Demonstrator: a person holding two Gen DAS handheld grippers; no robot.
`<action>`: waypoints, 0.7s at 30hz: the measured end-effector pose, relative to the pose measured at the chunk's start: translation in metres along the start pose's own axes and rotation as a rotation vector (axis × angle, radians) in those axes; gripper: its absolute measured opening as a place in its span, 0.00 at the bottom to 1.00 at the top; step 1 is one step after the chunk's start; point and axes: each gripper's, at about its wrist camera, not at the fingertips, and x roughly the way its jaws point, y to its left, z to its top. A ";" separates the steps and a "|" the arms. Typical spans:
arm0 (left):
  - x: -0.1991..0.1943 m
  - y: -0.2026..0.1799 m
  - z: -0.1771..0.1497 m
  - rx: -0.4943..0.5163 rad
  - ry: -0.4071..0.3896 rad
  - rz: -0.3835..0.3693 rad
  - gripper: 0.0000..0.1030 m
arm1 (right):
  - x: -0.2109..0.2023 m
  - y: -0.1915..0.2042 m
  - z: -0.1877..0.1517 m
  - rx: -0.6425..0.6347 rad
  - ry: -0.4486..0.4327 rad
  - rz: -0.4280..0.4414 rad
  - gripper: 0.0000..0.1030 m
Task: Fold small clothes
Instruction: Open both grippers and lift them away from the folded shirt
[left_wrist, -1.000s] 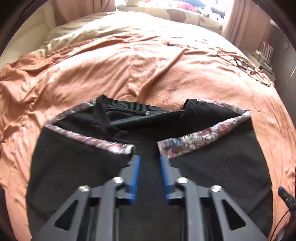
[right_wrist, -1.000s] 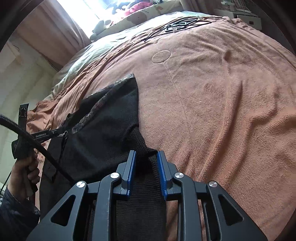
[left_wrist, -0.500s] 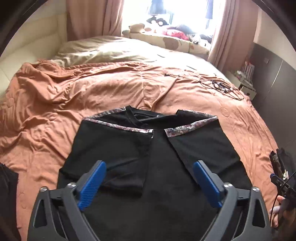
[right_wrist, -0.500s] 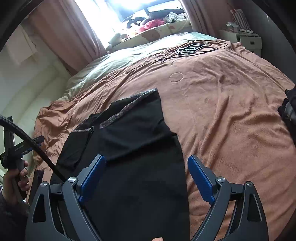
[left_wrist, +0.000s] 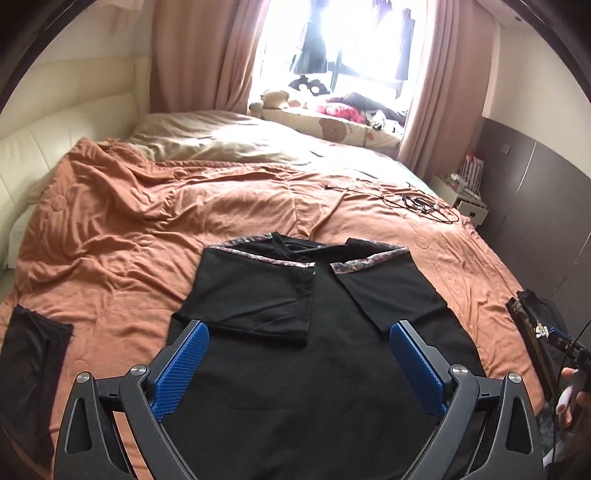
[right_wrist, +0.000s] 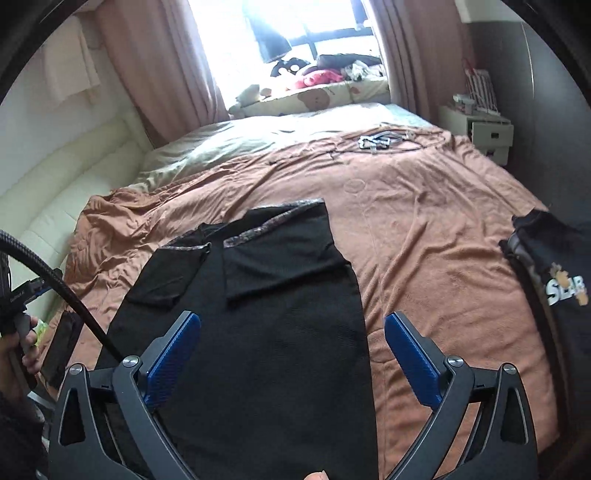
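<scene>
A black shirt with patterned trim lies flat on the orange blanket, both sleeves folded inward across its body. My left gripper hovers above its lower part, open, with nothing between the blue pads. From the right wrist view the same black shirt runs as a long strip down the bed. Over its right edge hangs my right gripper, open and holding nothing.
Another black garment with white lettering lies at the bed's right edge, and a dark cloth at the left. Cables rest on the far blanket. A nightstand stands far right. A hand holds the other tool.
Both grippers, shut on the shirt's folded parts a second ago, let go, opened wide and pulled back and up from the bed. The shirt stays folded.
</scene>
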 end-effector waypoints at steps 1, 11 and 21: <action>-0.008 0.002 -0.003 0.004 -0.008 0.007 0.97 | -0.009 0.004 -0.004 -0.007 -0.006 0.009 0.97; -0.097 0.027 -0.053 -0.016 -0.089 0.021 0.97 | -0.079 0.002 -0.052 -0.035 -0.057 0.045 0.97; -0.170 0.041 -0.114 -0.047 -0.159 0.012 0.98 | -0.145 0.008 -0.089 -0.072 -0.113 -0.026 0.97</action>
